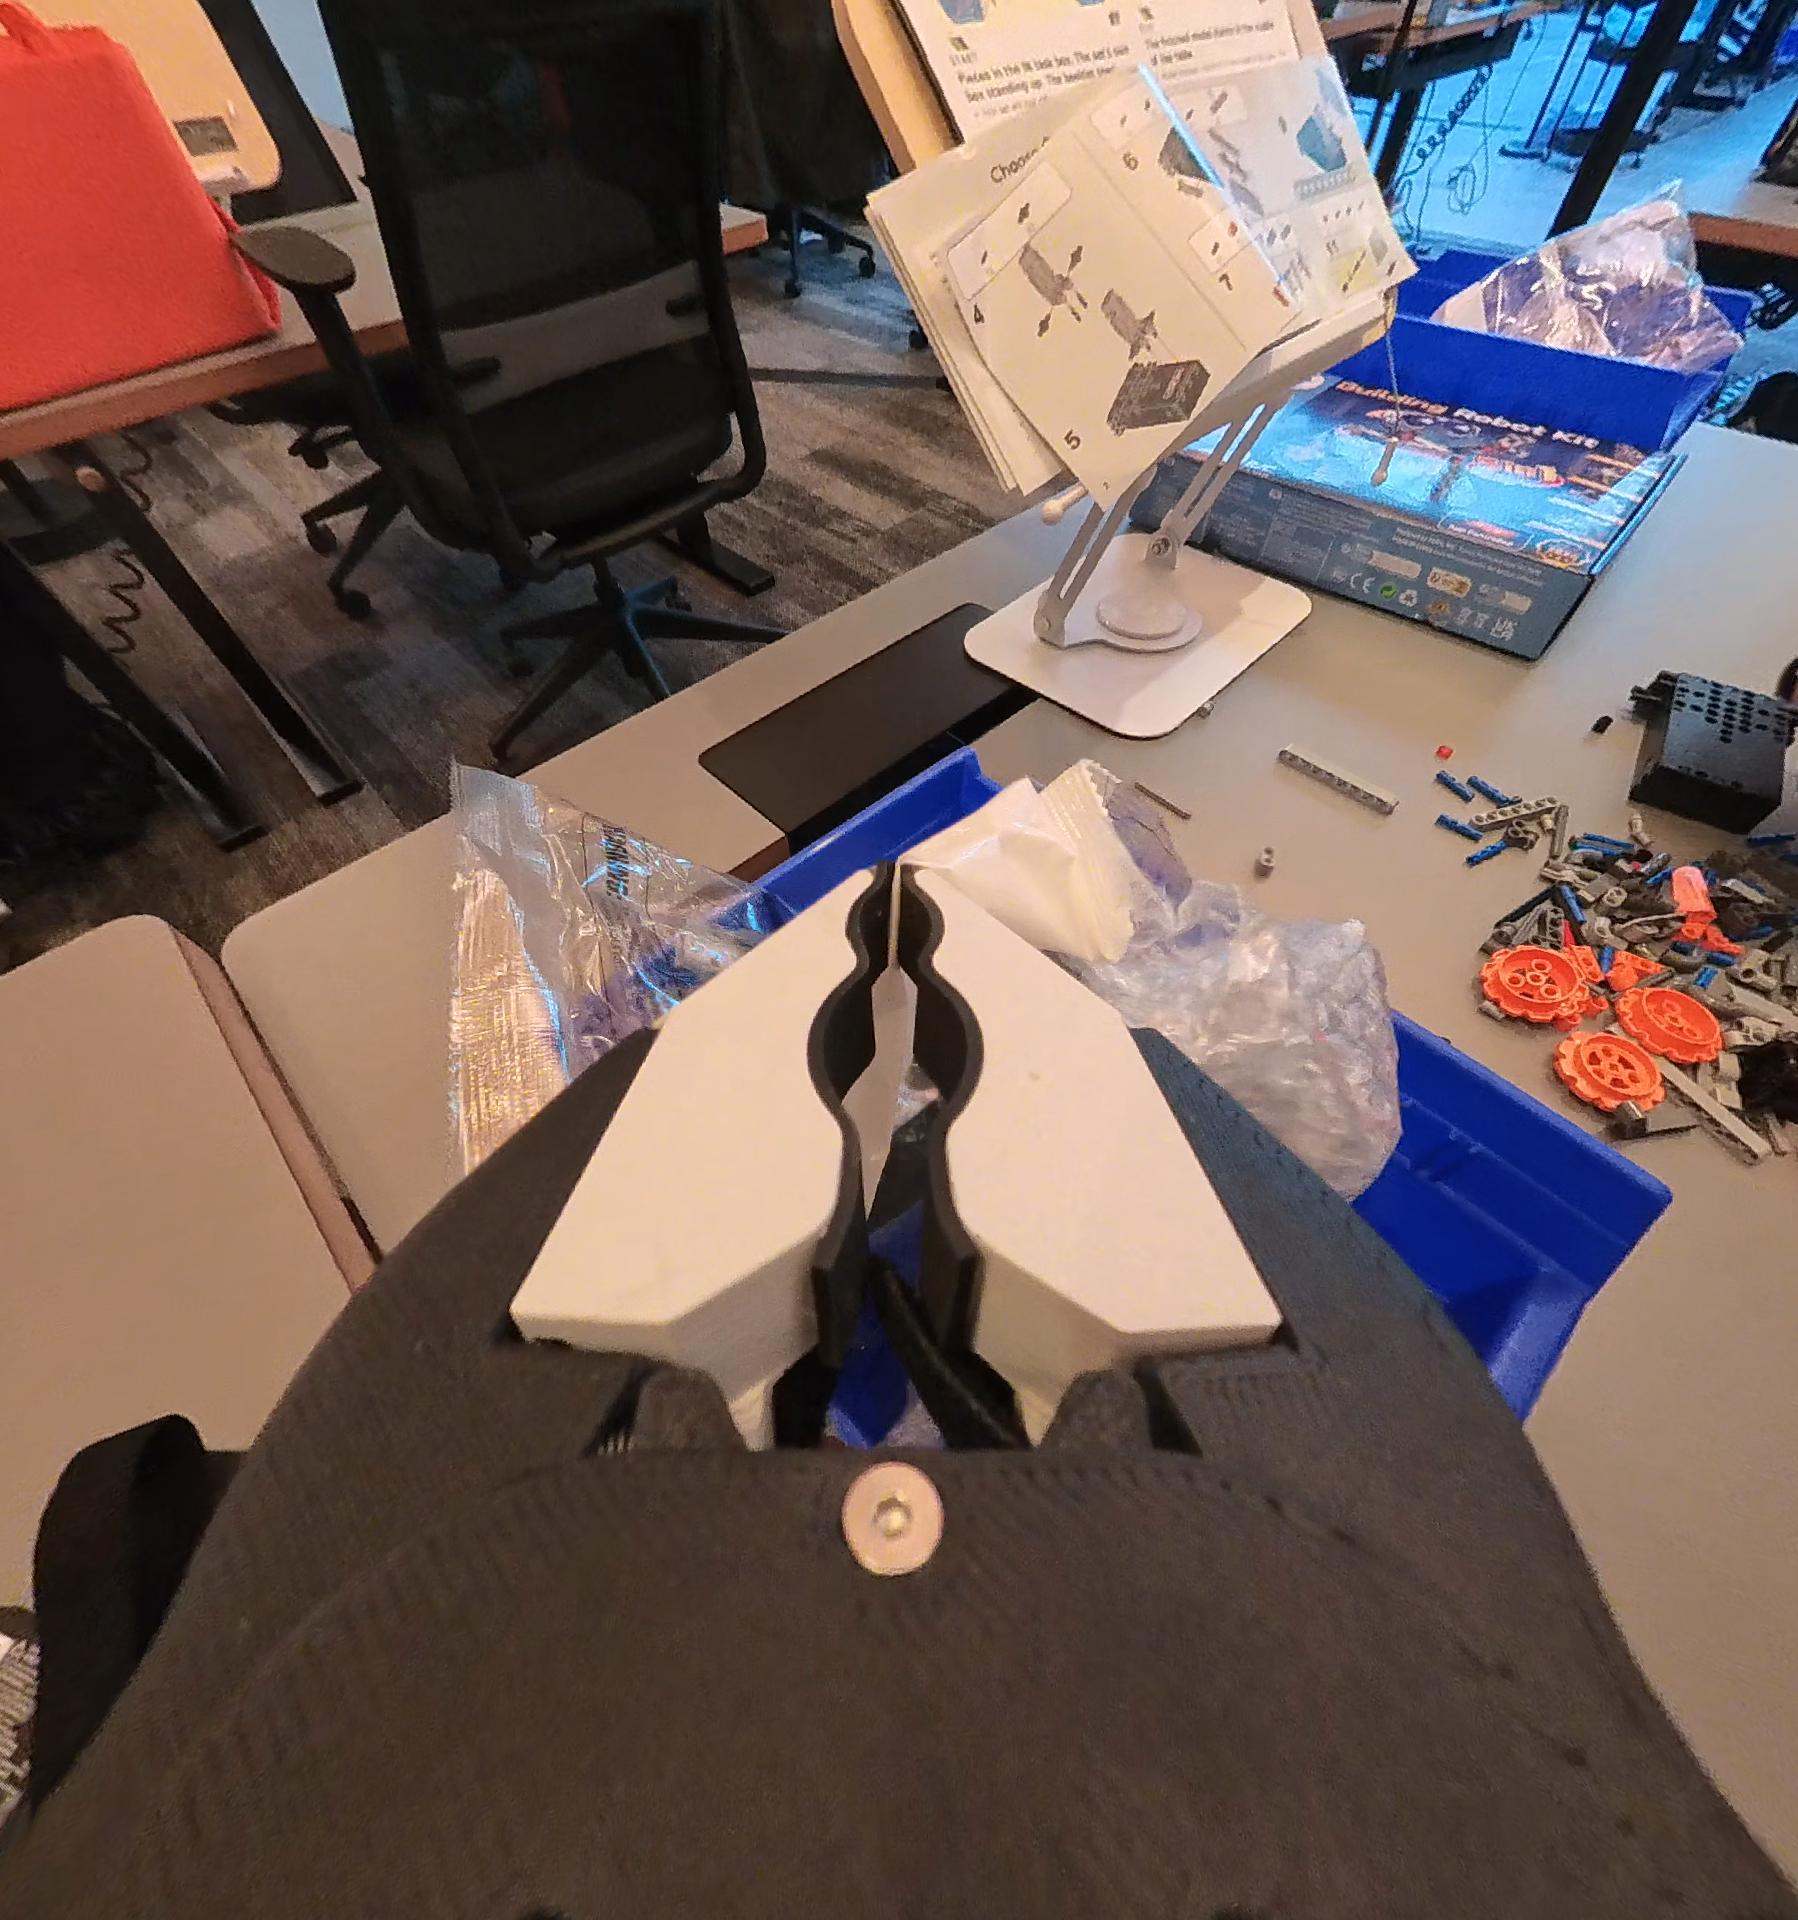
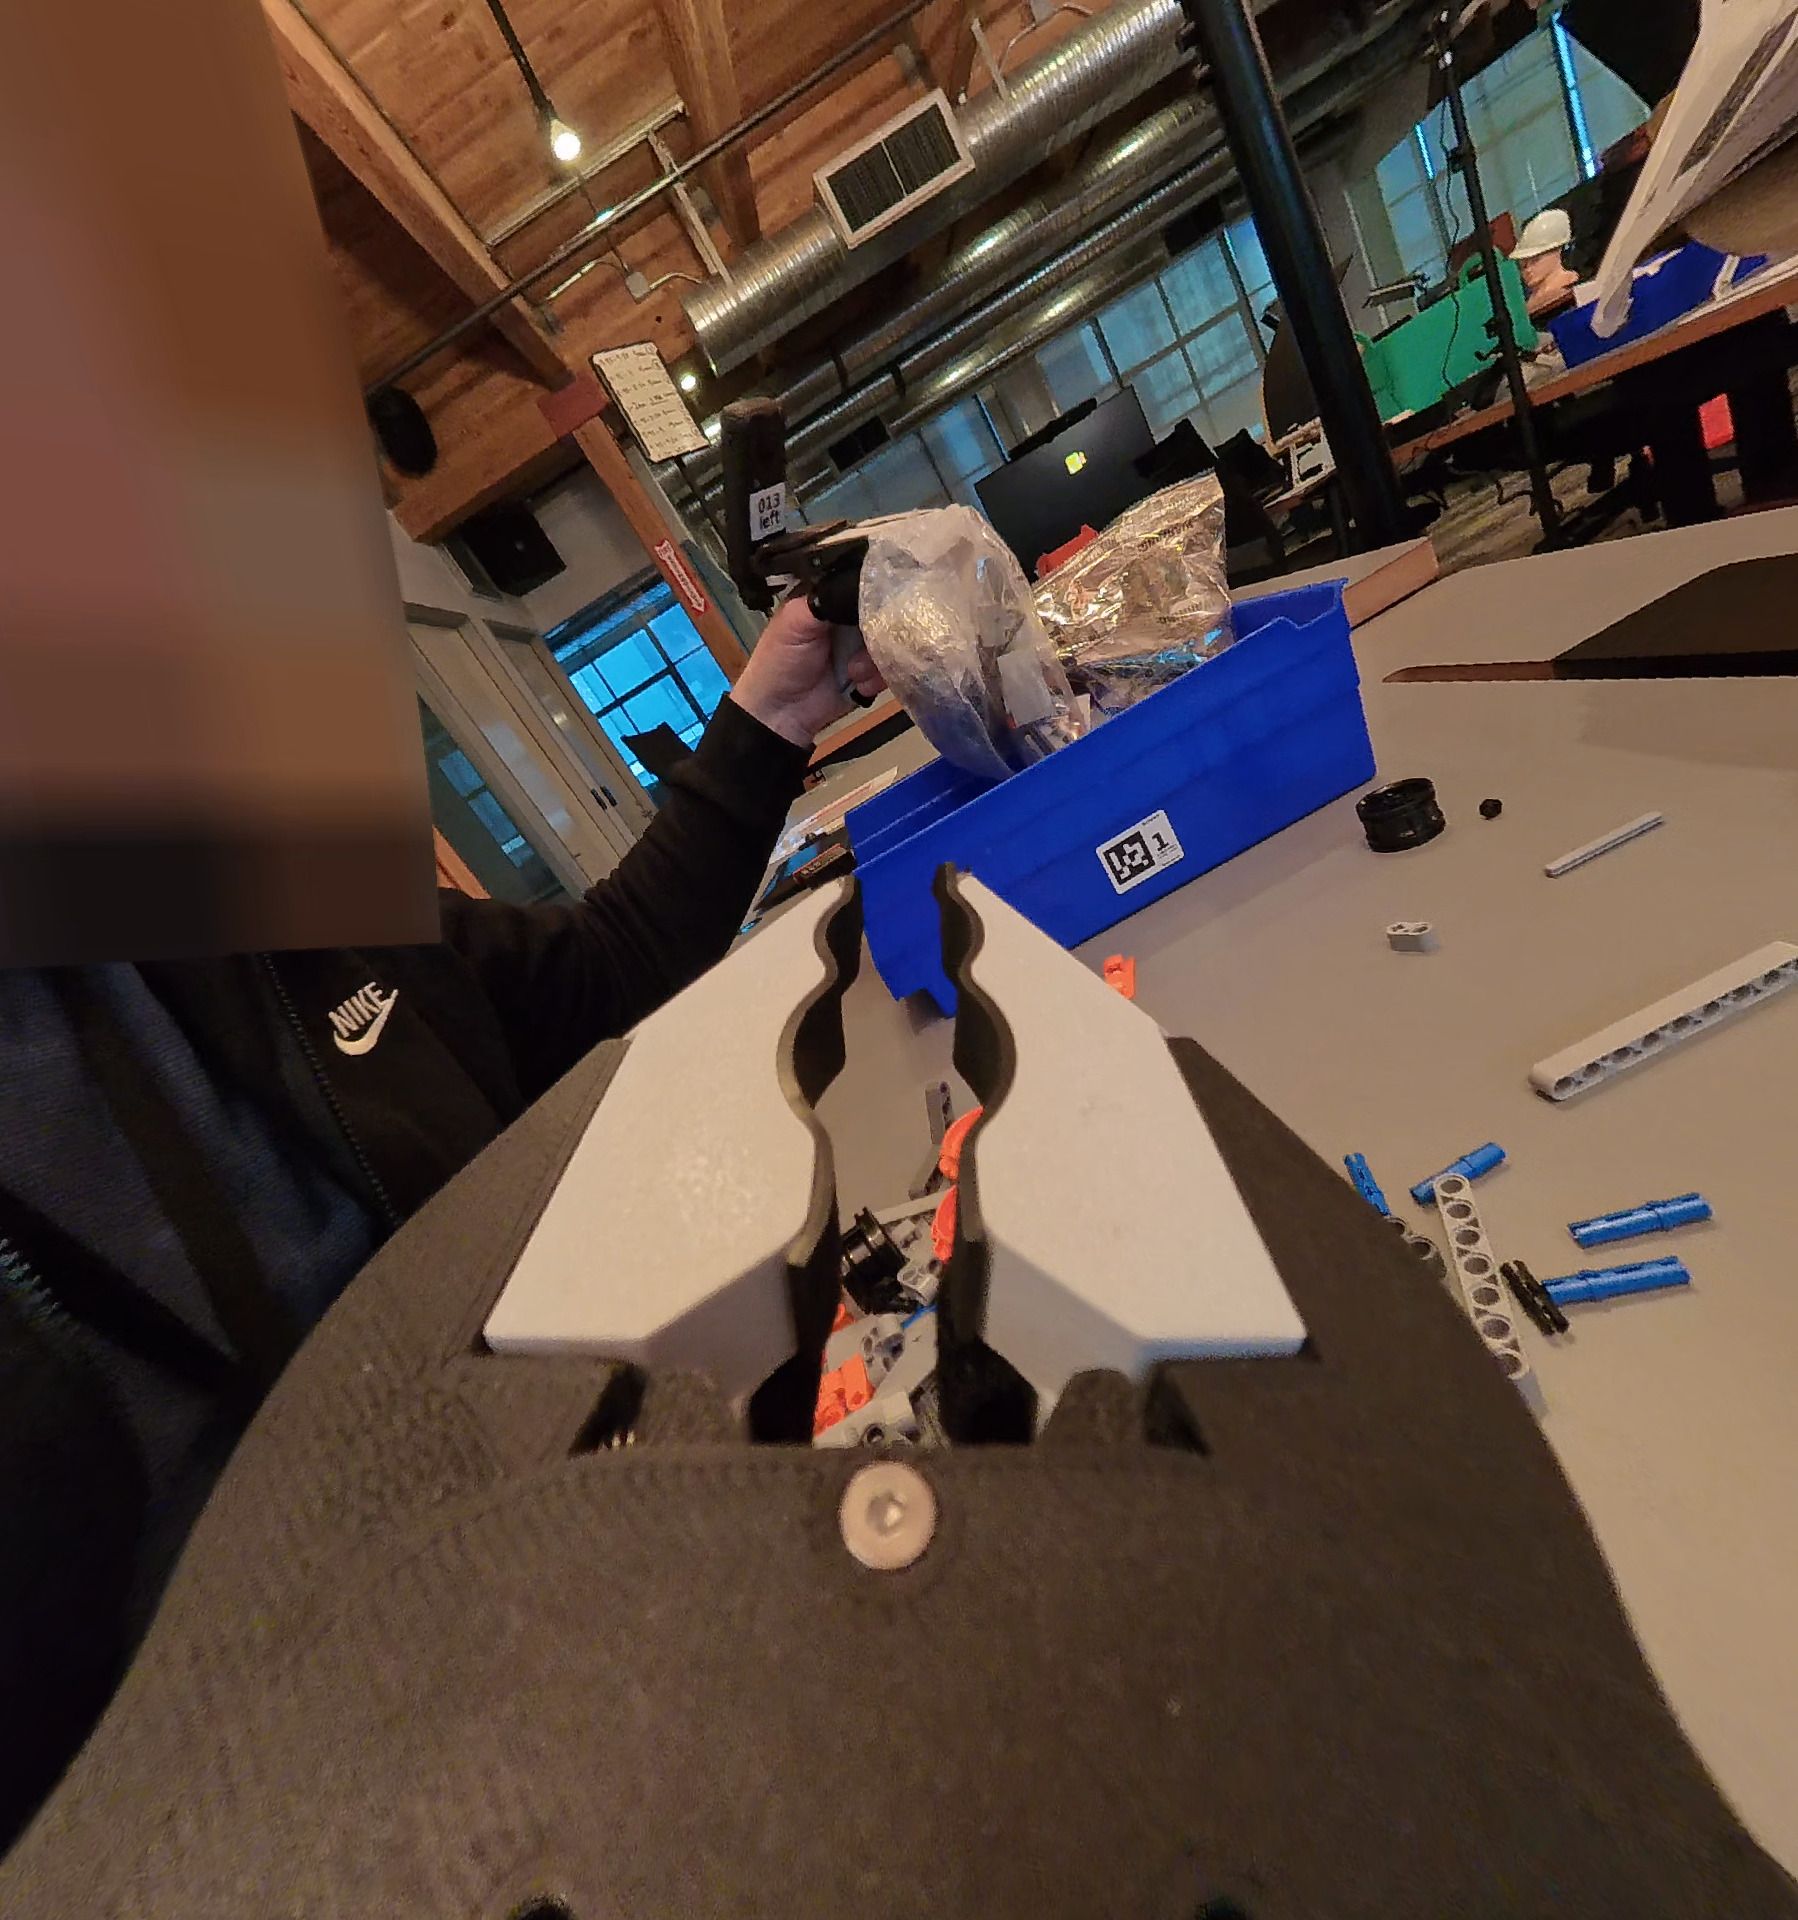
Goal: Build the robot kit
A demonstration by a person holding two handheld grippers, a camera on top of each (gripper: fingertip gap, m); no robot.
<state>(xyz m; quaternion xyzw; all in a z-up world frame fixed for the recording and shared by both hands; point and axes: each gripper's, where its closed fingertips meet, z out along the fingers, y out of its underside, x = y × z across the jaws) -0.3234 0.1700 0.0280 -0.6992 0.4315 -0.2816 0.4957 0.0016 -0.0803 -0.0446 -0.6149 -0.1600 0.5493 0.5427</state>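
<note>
From the left wrist view, my left gripper [image 1: 895,883] is clenched on the thin white edge of a crinkly clear plastic bag [image 1: 1227,987] over the glossy blue plastic bin [image 1: 1497,1236]; I judge the slick film could slip out.

From the right wrist view, my right gripper [image 2: 900,894] hangs released above small hard orange and grey plastic building pieces [image 2: 874,1340] on the matte grey table [image 2: 1497,935], and could knock them.

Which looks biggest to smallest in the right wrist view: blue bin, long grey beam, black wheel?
1. blue bin
2. long grey beam
3. black wheel
The beam lies nearer the camera than the wheel, so their true ranking is unsure.
</note>
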